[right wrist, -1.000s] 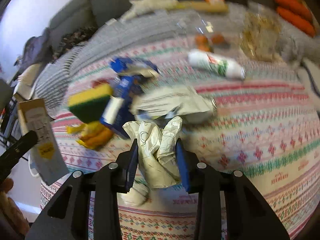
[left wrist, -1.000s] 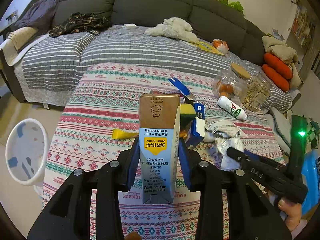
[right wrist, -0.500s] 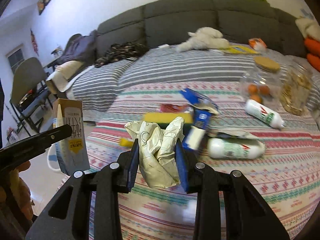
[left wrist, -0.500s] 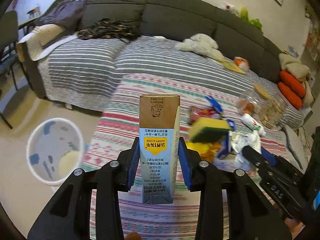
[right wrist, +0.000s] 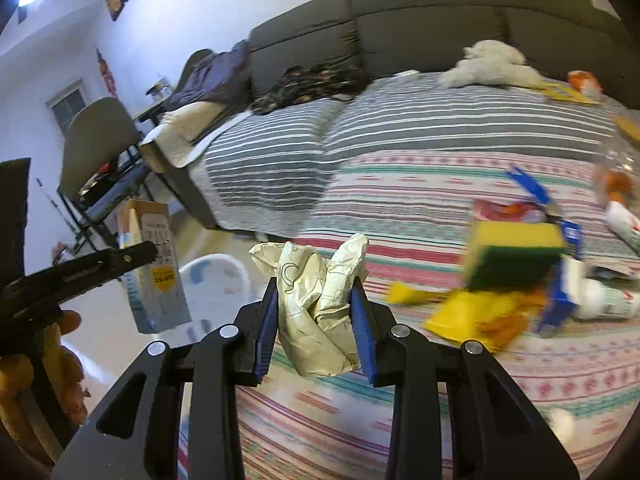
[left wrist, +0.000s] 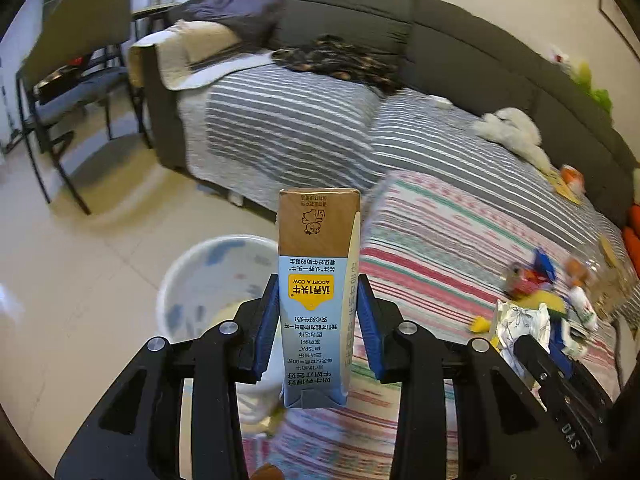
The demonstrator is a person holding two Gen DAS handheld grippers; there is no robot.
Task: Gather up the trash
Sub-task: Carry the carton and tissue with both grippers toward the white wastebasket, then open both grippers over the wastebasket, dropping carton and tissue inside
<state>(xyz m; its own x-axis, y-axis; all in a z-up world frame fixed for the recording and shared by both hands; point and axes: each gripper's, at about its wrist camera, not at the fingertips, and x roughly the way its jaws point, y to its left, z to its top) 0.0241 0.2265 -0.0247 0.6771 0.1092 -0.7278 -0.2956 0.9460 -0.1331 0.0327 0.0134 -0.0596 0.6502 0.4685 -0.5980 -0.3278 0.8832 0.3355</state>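
Two grips: left gripper (left wrist: pixel 318 326) jaws clamped on milk carton (left wrist: pixel 316 280), upside down, above white waste bin (left wrist: pixel 208 276); right gripper (right wrist: pixel 316 328) jaws clamped on crumpled paper wrapper (right wrist: pixel 316 312), right of bin, over patterned cloth (right wrist: pixel 440 392).

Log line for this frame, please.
left gripper: holds milk carton | right gripper: holds crumpled paper | bin: ahead

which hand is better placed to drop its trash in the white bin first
Left, probably. The left gripper holds the milk carton right in front of the white bin; the right gripper, holding crumpled paper, sits over the table cloth.
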